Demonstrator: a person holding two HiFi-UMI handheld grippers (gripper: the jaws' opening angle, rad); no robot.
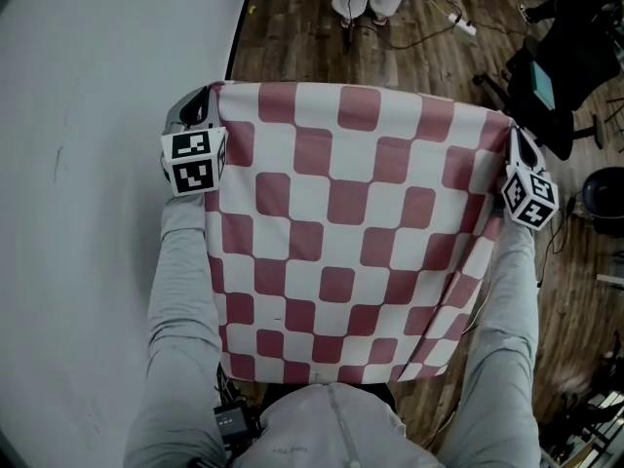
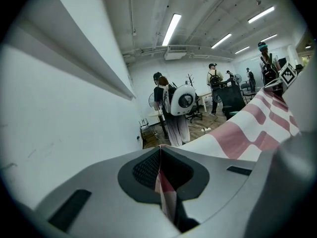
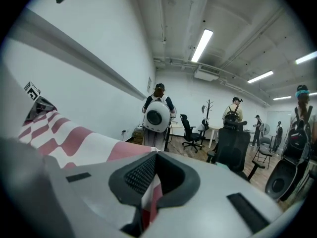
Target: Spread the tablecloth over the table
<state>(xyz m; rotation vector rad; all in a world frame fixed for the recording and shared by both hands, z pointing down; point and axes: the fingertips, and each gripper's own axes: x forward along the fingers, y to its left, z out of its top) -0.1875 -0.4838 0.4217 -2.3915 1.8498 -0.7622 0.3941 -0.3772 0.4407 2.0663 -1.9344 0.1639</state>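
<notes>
The red-and-white checked tablecloth (image 1: 351, 222) hangs stretched across the middle of the frame. Its upper left corner is pinched in the closed left gripper (image 1: 209, 94) and its upper right corner in the closed right gripper (image 1: 513, 133). Wooden floor (image 1: 292, 27) lies beyond, and a white wall (image 1: 88, 164) fills the left side.

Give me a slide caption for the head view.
Left gripper and right gripper hold a checked tablecloth spread above the wooden floor.

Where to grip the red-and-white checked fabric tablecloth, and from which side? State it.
Take the red-and-white checked tablecloth at its two upper corners, each from its outer side edge. Pinched so by the left gripper and right gripper, the limp cloth hangs flat and wide.
</notes>
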